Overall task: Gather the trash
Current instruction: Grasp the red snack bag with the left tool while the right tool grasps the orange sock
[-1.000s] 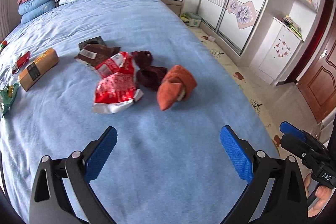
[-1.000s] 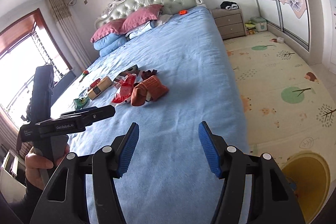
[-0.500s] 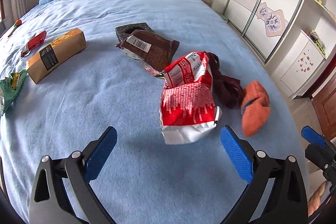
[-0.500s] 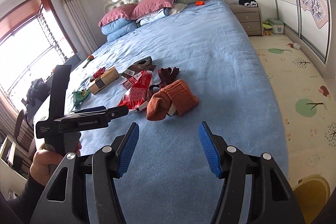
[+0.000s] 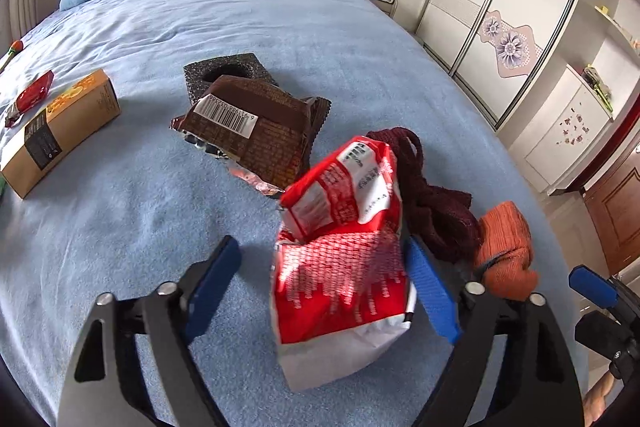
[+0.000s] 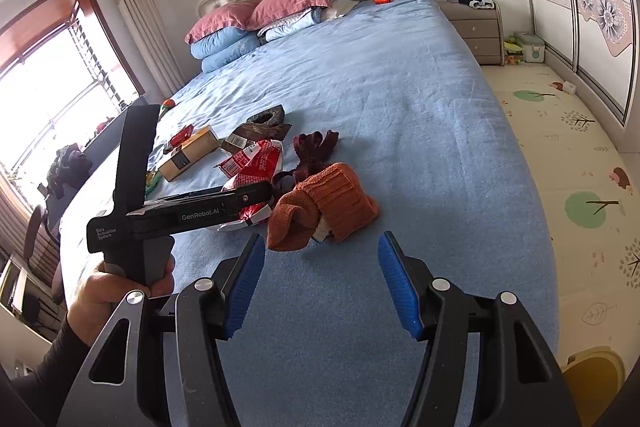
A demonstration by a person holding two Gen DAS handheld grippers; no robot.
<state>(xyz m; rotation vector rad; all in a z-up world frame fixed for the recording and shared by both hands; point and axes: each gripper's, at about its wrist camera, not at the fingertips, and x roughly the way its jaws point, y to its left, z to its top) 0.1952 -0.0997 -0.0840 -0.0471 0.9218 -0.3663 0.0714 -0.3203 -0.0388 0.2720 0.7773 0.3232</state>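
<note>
A red and white snack bag (image 5: 340, 259) lies crumpled on the blue bed (image 5: 120, 227). My left gripper (image 5: 320, 247) straddles it and its jaws are closing. The right pad (image 5: 428, 291) is at the bag's edge, while the left pad (image 5: 212, 287) still stands clear of it. Behind the bag lie a brown wrapper (image 5: 260, 131), a black foam block (image 5: 228, 67), a yellow-brown carton (image 5: 60, 131) and a small red wrapper (image 5: 32, 95). My right gripper (image 6: 322, 242) hangs open and empty, just short of an orange sock (image 6: 332, 203).
Dark red socks (image 5: 432, 195) and the orange sock (image 5: 508, 247) lie right of the red bag. Pillows (image 6: 256, 15) are stacked at the headboard. A nightstand (image 6: 476, 27), a play mat (image 6: 560, 147) and wardrobe doors (image 5: 500, 27) are on the bed's right. A person's hand (image 6: 108, 291) holds the left gripper.
My left gripper came forward and down over the bed until the red bag sat between its jaws, which have narrowed. My right gripper moved closer to the orange sock, its jaws unchanged.
</note>
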